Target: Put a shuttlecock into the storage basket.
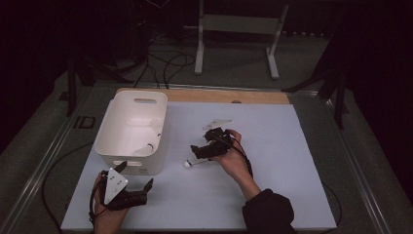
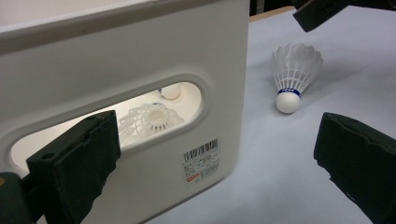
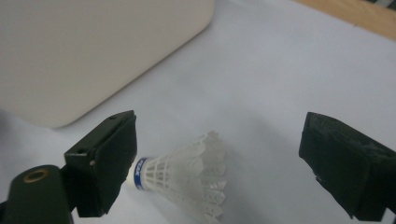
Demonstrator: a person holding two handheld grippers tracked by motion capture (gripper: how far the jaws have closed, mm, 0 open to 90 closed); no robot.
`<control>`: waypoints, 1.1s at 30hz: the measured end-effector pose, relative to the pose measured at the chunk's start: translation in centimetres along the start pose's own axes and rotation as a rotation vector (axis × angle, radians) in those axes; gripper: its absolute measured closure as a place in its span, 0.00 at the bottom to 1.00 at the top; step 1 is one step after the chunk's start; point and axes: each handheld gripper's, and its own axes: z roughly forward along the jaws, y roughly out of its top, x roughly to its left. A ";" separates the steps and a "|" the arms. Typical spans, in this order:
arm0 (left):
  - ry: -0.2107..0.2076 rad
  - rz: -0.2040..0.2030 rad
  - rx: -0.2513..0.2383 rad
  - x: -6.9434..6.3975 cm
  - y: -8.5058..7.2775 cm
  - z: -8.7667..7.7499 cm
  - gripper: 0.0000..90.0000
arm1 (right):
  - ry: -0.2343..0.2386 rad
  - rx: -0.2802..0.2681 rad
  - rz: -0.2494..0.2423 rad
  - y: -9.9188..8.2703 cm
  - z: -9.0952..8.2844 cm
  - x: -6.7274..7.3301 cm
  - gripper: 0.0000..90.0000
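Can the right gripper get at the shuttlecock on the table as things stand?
Probably yes: the right gripper is open with the shuttlecock lying between its fingers, nothing blocking; the bin sits clear.

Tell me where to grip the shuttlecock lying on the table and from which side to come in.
Grip the shuttlecock low on its skirt, just behind the blue band, closing across its width from above. It lies on its side on the white table, so the stiff narrow neck probably holds better than the flared feathers. The right gripper already straddles it, jaws open.
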 end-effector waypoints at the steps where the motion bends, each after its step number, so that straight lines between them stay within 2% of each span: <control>1: 0.001 -0.001 -0.001 0.0 0.0 0.0 0.01 | 0.003 0.002 -0.002 -0.1 0.1 0.0 0.14; 12: 0.002 0.000 0.000 0.0 0.0 0.0 0.01 | 0.032 0.045 -0.012 -0.6 0.6 0.4 0.20; 16: 0.001 -0.001 0.000 0.0 0.0 0.0 0.01 | 0.059 0.058 0.001 -0.8 0.9 0.4 0.25; 19: 0.001 -0.001 0.000 0.0 0.0 0.0 0.01 | 0.084 0.075 -0.004 -1.0 1.0 0.5 0.28; 23: 0.001 0.001 0.001 0.0 0.0 0.0 0.01 | 0.093 0.093 -0.018 -1.1 1.2 0.6 0.31; 24: 0.001 0.001 0.001 0.0 0.0 0.0 0.01 | 0.110 0.115 -0.026 -1.3 1.5 0.6 0.35; 33: 0.000 0.002 0.001 0.0 0.0 0.0 0.01 | 0.133 0.150 -0.041 -1.4 1.9 1.0 0.48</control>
